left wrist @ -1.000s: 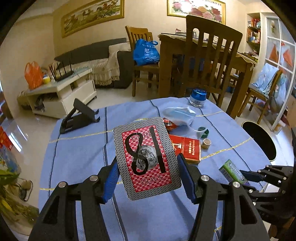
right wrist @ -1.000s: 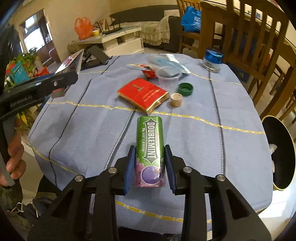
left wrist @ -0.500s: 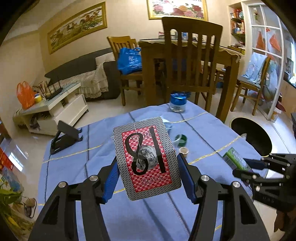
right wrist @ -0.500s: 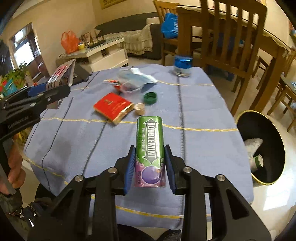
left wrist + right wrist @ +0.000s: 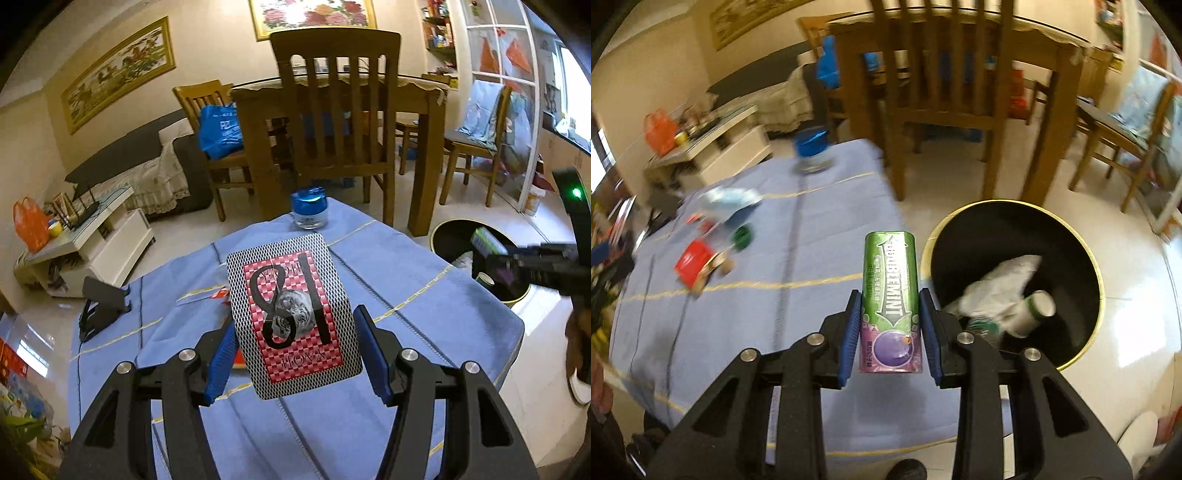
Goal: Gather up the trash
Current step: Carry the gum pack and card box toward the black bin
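My left gripper (image 5: 293, 354) is shut on a playing-card box (image 5: 291, 314) with a red checked face, held above the blue tablecloth (image 5: 406, 280). A green and purple Doublemint gum pack (image 5: 891, 295) stands between the pads of my right gripper (image 5: 891, 338), which is shut on it near the table's right edge, beside the black bin (image 5: 1015, 229). From the left wrist view the right gripper (image 5: 491, 254) with the gum pack (image 5: 485, 240) hovers over the bin (image 5: 447, 236). The bin holds crumpled white paper (image 5: 1001, 280) and a small bottle (image 5: 1032, 314).
On the cloth lie a red cigarette pack (image 5: 692, 262), a green cap (image 5: 742, 236), a clear plastic wrapper (image 5: 729, 199) and a blue-lidded jar (image 5: 810, 151). A black phone stand (image 5: 99, 306) sits at the left. A wooden chair (image 5: 332, 122) and dining table stand behind.
Both grippers have swung right with their loads. The right one moved from over the table's middle to its right edge beside the bin. The left view now faces the chair.
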